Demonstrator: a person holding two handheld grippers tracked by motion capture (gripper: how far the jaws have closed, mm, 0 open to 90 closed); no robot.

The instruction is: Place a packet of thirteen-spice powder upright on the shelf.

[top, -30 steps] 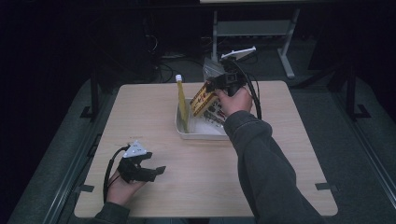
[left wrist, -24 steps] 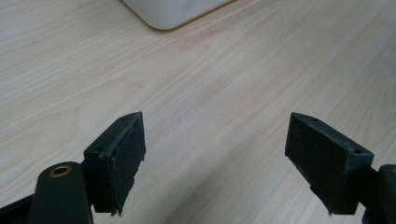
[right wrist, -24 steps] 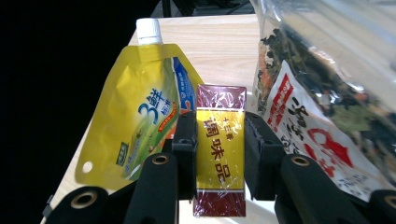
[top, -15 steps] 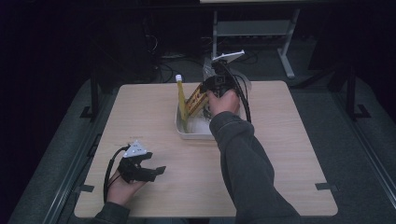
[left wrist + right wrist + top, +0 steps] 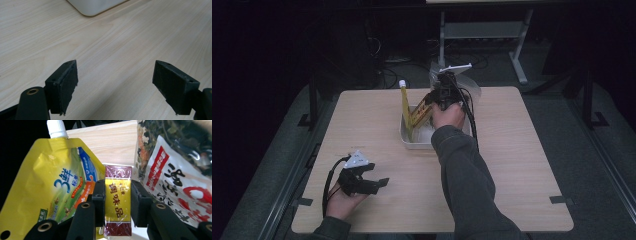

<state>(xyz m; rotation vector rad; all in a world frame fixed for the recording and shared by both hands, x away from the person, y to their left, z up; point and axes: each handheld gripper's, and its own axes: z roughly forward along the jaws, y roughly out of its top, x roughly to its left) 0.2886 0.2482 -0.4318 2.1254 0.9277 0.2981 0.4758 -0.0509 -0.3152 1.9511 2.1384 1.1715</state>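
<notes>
My right gripper (image 5: 117, 192) is shut on a slim gold and maroon box (image 5: 117, 202), its pads pressing both long sides. In the high view the right gripper (image 5: 439, 97) holds this box (image 5: 421, 114) tilted over the white bin (image 5: 412, 142). A yellow spouted pouch (image 5: 57, 187) with a white cap stands just left of the box, upright in the bin (image 5: 405, 107). A clear bag with a red and white label (image 5: 180, 170) leans on the right. My left gripper (image 5: 374, 182) rests near the table's front left, open, with nothing between its jaws (image 5: 115, 80).
The wooden table (image 5: 522, 165) ends at dark floor on all sides. A corner of the white bin (image 5: 97, 6) shows ahead of the left gripper. A metal stand (image 5: 482, 30) sits behind the table.
The right gripper has sunk with the box and shifted slightly left, lower into the bin beside the pouch. The left hand has stayed put.
</notes>
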